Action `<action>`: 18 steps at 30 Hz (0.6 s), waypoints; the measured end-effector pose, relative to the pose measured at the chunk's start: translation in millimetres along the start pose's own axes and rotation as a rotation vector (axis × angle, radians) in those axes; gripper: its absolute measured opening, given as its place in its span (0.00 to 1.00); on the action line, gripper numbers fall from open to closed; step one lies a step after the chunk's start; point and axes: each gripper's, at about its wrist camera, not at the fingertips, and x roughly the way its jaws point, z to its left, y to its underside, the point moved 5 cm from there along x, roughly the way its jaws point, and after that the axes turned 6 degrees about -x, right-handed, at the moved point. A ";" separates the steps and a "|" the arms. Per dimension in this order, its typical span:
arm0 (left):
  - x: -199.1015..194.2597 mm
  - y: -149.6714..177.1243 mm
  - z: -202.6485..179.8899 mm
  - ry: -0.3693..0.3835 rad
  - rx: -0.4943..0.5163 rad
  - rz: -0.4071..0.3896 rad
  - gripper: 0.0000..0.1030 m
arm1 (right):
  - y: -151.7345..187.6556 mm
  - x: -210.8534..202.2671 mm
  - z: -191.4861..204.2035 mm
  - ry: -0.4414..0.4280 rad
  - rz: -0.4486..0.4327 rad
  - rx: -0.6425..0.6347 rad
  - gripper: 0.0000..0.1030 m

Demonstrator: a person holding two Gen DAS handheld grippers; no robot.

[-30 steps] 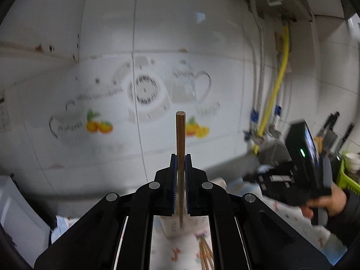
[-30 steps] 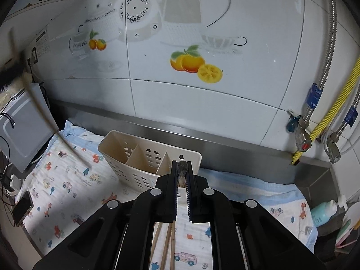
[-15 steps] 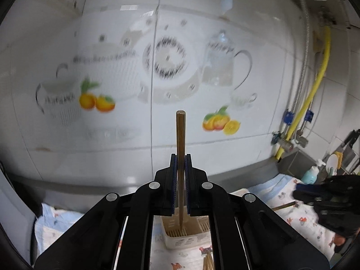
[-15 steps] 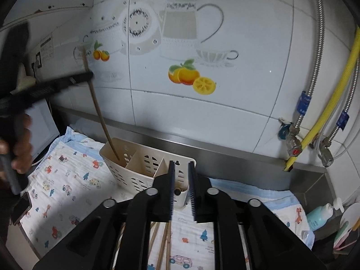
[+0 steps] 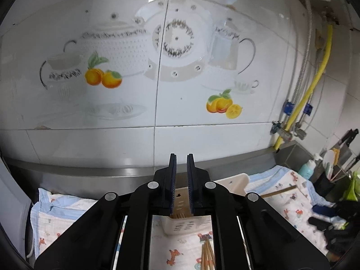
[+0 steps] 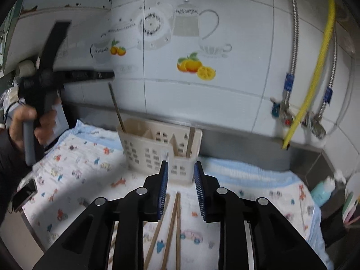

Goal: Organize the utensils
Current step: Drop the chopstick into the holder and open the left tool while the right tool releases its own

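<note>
A cream slotted utensil caddy (image 6: 157, 144) stands on the printed cloth by the tiled wall. One wooden chopstick (image 6: 117, 108) leans in its left compartment, just under my left gripper (image 6: 108, 75). Another chopstick (image 6: 191, 141) stands in the right compartment. In the left wrist view my left gripper (image 5: 181, 157) hangs over the caddy (image 5: 186, 225), its jaws a narrow gap apart with nothing between them. My right gripper (image 6: 181, 164) is in front of the caddy, its jaws opening and empty. Loose chopsticks (image 6: 173, 225) lie on the cloth below it.
A person's hand (image 6: 24, 117) holds the left gripper's handle. A phone (image 6: 22, 195) lies at the cloth's left edge. Pipes and a yellow hose (image 6: 315, 67) run down the wall on the right. A teal bottle (image 6: 324, 191) and a knife rack (image 5: 344, 148) stand far right.
My left gripper let go of its chopstick, which now stands in the caddy. My right gripper opened, left its chopstick in the right compartment and drew back from the caddy.
</note>
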 end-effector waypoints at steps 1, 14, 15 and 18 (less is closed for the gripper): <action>-7.3 0.7 -1.1 0.003 0.002 -0.006 0.10 | 7.8 0.0 0.6 -0.008 0.009 0.010 0.24; -91.6 72.4 -3.1 0.029 0.006 -0.009 0.38 | 106.0 -11.0 12.6 0.000 0.088 0.094 0.25; -93.8 78.9 -2.2 0.033 0.003 -0.003 0.38 | 112.6 -11.9 13.5 0.007 0.093 0.095 0.25; -100.1 105.9 1.4 0.018 -0.006 0.022 0.48 | 129.5 -12.1 16.3 0.016 0.108 0.108 0.26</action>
